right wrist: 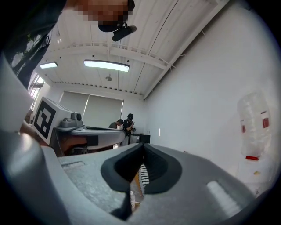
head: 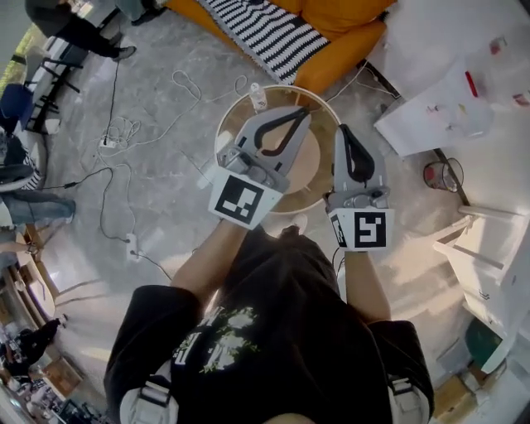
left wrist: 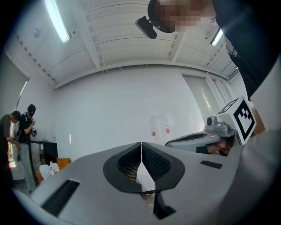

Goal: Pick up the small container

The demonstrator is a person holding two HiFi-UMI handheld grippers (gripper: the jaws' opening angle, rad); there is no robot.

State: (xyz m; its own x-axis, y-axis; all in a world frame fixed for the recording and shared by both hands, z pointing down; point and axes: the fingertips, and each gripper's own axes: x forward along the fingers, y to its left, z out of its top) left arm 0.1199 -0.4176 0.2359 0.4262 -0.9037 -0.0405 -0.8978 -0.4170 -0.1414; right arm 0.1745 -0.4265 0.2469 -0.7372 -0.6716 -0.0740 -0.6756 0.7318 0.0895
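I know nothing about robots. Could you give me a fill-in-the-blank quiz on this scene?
The small white bottle sits on a ___ wooden table.
The left gripper has its jaws ___.
The right gripper holds ___.
The sofa beyond the table is ___.
Missing words: round; shut; nothing; orange.

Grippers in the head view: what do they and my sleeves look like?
The left gripper and right gripper are grey with black-lined jaws; each carries a white cube with black square markers. The sleeves are short and black, on a T-shirt with pale print.
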